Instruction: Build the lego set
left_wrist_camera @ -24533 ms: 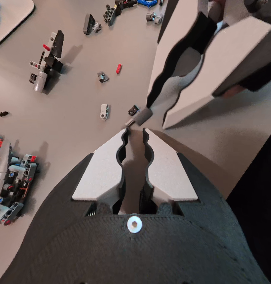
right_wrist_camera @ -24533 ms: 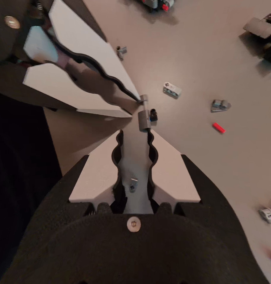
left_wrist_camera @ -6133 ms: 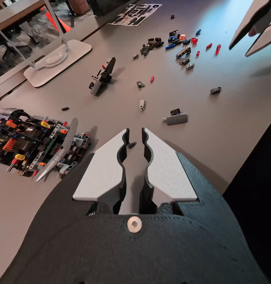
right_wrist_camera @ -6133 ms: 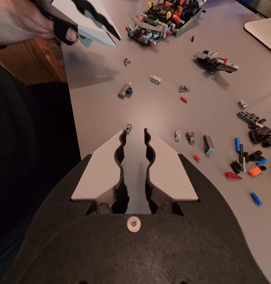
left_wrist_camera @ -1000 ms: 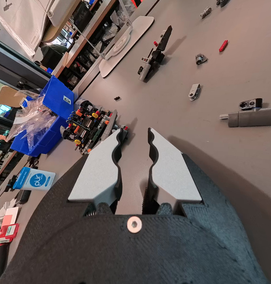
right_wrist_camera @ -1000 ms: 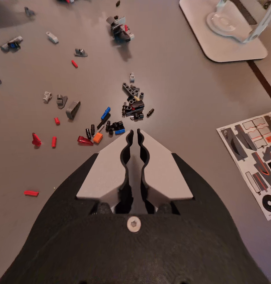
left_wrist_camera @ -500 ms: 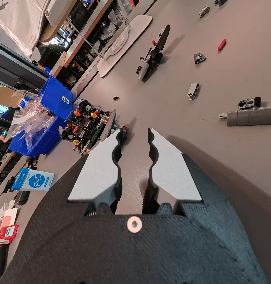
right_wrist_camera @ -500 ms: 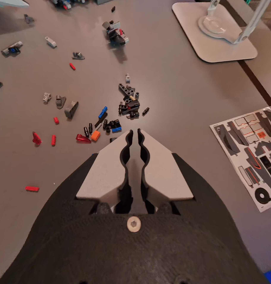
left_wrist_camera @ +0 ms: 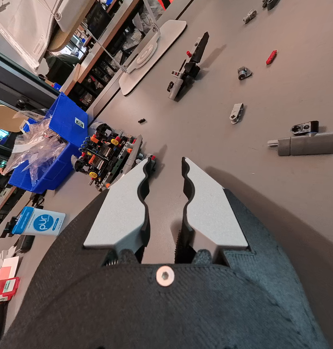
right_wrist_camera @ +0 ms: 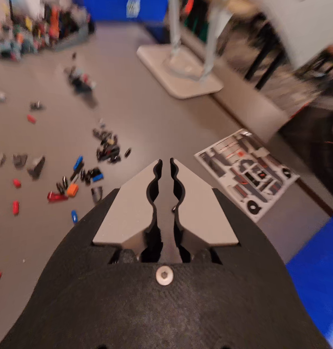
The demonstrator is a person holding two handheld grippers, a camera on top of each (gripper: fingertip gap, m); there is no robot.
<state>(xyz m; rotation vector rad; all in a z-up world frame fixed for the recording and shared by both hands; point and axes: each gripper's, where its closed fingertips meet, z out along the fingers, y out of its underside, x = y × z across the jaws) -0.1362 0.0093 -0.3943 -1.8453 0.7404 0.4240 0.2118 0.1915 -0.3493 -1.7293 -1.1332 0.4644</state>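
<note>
My left gripper (left_wrist_camera: pixel 165 159) is open and empty, held low over the grey table. The part-built lego chassis (left_wrist_camera: pixel 109 156) sits just left of its left fingertip. A grey cylinder piece with a black connector (left_wrist_camera: pixel 303 143) lies to the right. A small black and grey sub-assembly (left_wrist_camera: pixel 188 66) lies farther off. My right gripper (right_wrist_camera: pixel 165 160) is nearly shut, with only a narrow gap and nothing in it. It hovers beside a pile of small loose pieces (right_wrist_camera: pixel 107 145). The right wrist view is blurred by motion. The chassis (right_wrist_camera: pixel 29 34) shows there at the top left.
A blue bin (left_wrist_camera: pixel 54 143) with plastic bags stands behind the chassis, and a mint pack (left_wrist_camera: pixel 39 223) lies to the left. A white stand base (right_wrist_camera: pixel 180 75) and a sticker sheet (right_wrist_camera: pixel 247 173) lie ahead of the right gripper. Red pieces (right_wrist_camera: pixel 56 196) are scattered on the left. About 40 cm separates my left fingertips from my right. The left tips stand about 30 cm off the mint pack (left_wrist_camera: pixel 39 223).
The right gripper has tilted up and swung fast, so its view now reaches past the far table edge. It stays nearly shut. The left gripper has barely moved and stays open.
</note>
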